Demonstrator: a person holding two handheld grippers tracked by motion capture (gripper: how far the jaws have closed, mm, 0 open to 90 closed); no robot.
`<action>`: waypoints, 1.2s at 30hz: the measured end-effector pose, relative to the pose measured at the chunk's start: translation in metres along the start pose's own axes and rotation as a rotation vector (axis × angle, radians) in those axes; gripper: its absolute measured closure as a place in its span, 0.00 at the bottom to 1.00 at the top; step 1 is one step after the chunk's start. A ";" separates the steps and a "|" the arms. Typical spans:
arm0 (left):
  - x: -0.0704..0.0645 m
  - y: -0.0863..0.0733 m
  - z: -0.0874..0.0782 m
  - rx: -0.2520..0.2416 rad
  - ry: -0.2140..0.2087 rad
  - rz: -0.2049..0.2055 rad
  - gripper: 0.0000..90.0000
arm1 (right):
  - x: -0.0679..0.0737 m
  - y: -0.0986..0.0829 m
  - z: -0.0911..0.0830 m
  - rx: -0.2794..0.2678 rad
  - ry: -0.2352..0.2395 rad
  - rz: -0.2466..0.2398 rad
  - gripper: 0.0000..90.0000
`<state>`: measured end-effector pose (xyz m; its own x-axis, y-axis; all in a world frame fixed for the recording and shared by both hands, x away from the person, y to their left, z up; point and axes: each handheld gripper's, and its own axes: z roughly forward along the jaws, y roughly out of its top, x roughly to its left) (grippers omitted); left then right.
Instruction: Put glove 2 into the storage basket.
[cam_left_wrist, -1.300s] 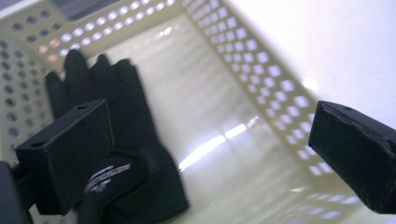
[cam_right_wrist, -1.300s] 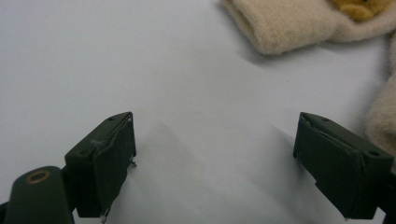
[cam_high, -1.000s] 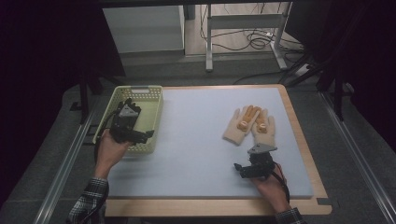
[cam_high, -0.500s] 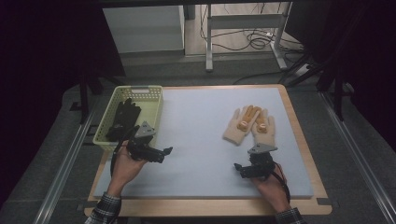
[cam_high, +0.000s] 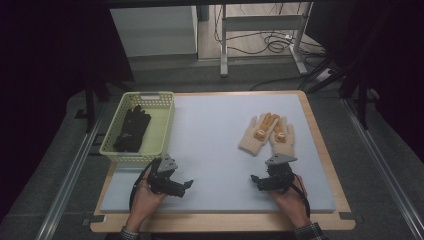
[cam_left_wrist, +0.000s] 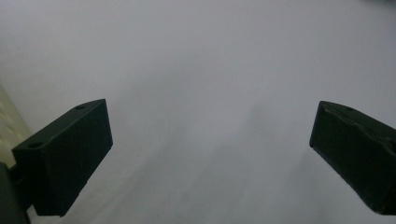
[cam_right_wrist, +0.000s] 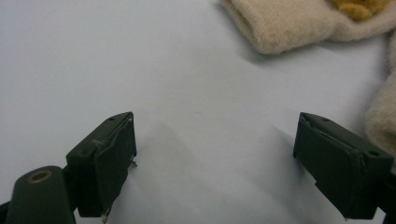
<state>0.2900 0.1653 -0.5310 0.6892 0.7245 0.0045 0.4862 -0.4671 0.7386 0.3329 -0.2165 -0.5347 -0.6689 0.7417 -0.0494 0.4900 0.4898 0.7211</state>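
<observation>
Now the left gripper (cam_high: 186, 186) hovers low over the pale desk (cam_high: 215, 150) just in front of the yellow basket (cam_high: 162, 125), jaws spread wide and empty. Black gloves (cam_high: 132, 129) lie inside that basket. The right gripper (cam_high: 256, 181), also wide open with nothing held, sits just short of the cream gloves (cam_high: 267, 134).

Black gloves (cam_high: 131, 129) in pale yellow-green lattice basket (cam_high: 168, 122), beyond left gripper (cam_high: 186, 187). Cream gloves (cam_high: 269, 134) w/ orange-tan patches on fingers, just ahead of right gripper (cam_high: 256, 181). Both grippers black w/ grey top plates. Mat (cam_high: 215, 145) under them pale blue-grey, plain; counter (cam_high: 318, 145) edge light wood. Cuffs at wrists: dark plaid.
</observation>
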 end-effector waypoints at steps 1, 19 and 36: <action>0.000 -0.002 0.002 0.012 0.003 0.000 0.00 | 0.000 0.000 0.000 0.000 0.000 0.000 0.14; 0.008 -0.019 0.011 0.061 0.013 -0.079 0.00 | -0.001 0.000 0.000 0.001 0.007 0.005 0.15; 0.008 -0.019 0.011 0.061 0.013 -0.080 0.00 | -0.017 0.024 -0.012 -0.031 -0.012 0.071 0.45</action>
<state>0.2919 0.1747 -0.5524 0.6401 0.7671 -0.0440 0.5713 -0.4369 0.6948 0.3493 -0.2227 -0.5086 -0.6263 0.7795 -0.0060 0.5177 0.4217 0.7444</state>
